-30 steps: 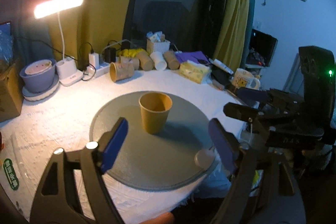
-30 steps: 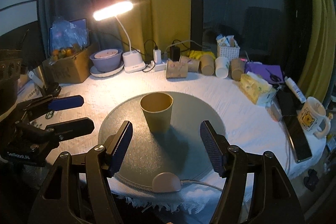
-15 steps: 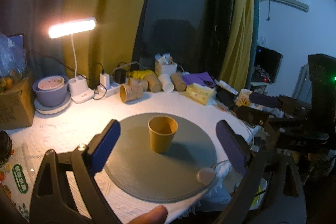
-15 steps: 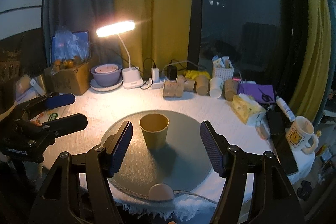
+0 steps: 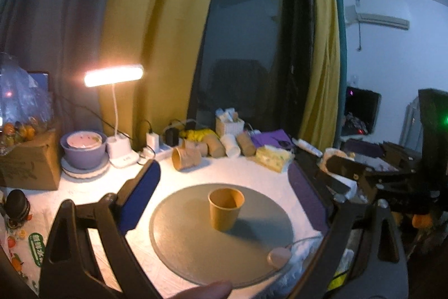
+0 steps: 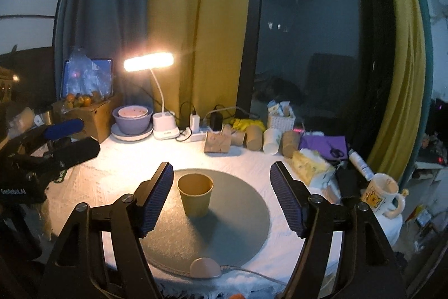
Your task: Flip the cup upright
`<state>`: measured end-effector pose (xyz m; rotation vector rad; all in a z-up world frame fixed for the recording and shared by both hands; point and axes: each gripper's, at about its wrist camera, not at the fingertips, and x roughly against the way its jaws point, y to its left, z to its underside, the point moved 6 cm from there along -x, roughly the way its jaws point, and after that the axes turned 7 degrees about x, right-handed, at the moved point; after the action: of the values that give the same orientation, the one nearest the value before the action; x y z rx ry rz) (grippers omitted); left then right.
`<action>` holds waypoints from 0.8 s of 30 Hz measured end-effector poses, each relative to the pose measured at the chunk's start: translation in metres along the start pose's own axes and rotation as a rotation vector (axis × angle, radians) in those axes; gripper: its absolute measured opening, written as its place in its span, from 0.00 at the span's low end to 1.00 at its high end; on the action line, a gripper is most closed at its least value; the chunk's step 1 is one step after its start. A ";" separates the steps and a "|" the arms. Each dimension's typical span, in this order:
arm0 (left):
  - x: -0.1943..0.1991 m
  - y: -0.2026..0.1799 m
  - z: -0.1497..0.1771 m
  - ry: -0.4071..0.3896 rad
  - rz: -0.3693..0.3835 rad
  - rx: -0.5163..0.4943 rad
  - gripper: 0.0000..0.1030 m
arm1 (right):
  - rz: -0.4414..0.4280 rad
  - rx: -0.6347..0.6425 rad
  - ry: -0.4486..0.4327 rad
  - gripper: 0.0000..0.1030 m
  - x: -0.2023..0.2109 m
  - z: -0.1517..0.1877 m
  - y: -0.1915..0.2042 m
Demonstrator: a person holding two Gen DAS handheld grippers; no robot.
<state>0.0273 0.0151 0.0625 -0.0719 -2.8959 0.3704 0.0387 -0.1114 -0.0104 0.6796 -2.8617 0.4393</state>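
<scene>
A tan paper cup [image 5: 225, 208] stands upright, mouth up, on the round grey mat [image 5: 196, 251]; it also shows in the right wrist view [image 6: 195, 198] on the mat [image 6: 232, 229]. My left gripper [image 5: 224, 201] is open and empty, held back from and above the cup. My right gripper [image 6: 222, 199] is open and empty, also drawn back, with the cup near its left finger. Each gripper shows in the other's view: the right one [image 5: 352, 178], the left one [image 6: 67, 139].
Several paper cups [image 6: 252, 140] lie on their sides along the table's back edge by a power strip [image 6: 200, 135]. A lit desk lamp [image 6: 151, 63], purple bowl [image 6: 132, 119], cardboard box [image 6: 92, 114], tissue pack [image 6: 312, 167] and mug [image 6: 382, 194] ring the mat.
Both grippers have pulled back and upward from the cup, which looks smaller and farther away. The cup stays upright in the same spot on the mat.
</scene>
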 end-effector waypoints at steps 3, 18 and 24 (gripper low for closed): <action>0.004 0.003 -0.002 -0.024 -0.014 0.000 0.91 | -0.011 -0.014 -0.021 0.73 0.004 -0.002 0.000; 0.009 0.012 0.002 -0.065 -0.038 0.014 0.91 | -0.001 -0.046 -0.027 0.73 0.001 0.004 -0.002; 0.005 0.011 0.008 -0.040 -0.050 -0.001 0.91 | -0.002 -0.051 -0.012 0.73 -0.003 0.008 -0.002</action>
<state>0.0203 0.0237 0.0530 0.0082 -2.9312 0.3652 0.0413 -0.1141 -0.0177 0.6788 -2.8723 0.3624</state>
